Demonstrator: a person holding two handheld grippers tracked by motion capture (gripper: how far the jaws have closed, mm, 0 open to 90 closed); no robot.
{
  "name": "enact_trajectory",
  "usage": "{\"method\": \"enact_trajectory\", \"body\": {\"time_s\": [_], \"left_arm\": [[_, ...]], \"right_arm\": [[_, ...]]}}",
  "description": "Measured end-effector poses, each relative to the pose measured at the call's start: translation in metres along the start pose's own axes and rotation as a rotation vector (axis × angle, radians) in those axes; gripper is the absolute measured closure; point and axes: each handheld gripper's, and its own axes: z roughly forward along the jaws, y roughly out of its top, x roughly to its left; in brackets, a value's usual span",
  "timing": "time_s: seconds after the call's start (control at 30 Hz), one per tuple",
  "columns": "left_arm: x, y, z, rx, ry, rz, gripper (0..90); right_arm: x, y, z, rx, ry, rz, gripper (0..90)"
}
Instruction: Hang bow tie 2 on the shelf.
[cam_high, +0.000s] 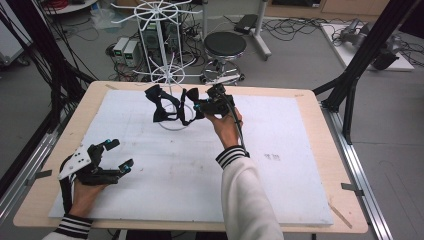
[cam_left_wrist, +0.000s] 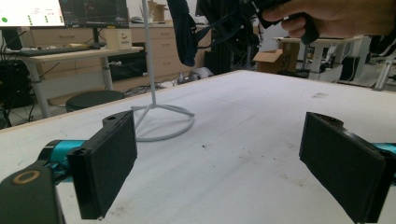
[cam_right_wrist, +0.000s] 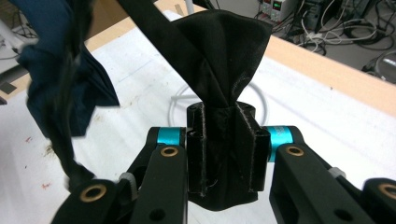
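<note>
Right tongs (cam_right_wrist: 226, 149) pinching black bow tie (cam_right_wrist: 224, 60) for hanging on rack (cam_high: 167, 55); left tongs (cam_high: 116, 155) spread, idle above worktop (cam_high: 300, 150).

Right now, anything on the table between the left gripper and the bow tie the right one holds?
No. In the high view, just bare white mat lies between the open left gripper and the black bow tie clamped in the right gripper, near the white stand.

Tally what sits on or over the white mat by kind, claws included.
Claws: 2 (left claw open, right claw shut on a bow tie)
Bow ties: 2 (black bow tie, dark blue bow tie)
White wire stand: 1
Total: 5
</note>
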Motion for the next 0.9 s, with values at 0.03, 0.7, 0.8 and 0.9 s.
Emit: {"method": "enact_trajectory", "body": {"time_s": [0.03,0.7,0.8,0.9], "left_arm": [[0.000,0.000,0.000,0.001,-0.002,0.001,11.7],[0.002,-0.001,-0.002,0.003,0.003,0.001,11.7],[0.002,-0.001,-0.002,0.004,0.004,0.001,11.7],[0.001,-0.001,-0.002,0.005,0.003,0.000,11.7]], "right_arm": [[-0.002,-0.003,0.000,-0.002,0.003,0.005,75.7],[-0.007,-0.018,-0.014,-0.152,0.005,-0.038,0.7],[-0.006,-0.025,-0.026,-0.189,-0.003,-0.054,0.7],[-0.006,-0.034,-0.041,-0.230,0.004,-0.072,0.7]]}}
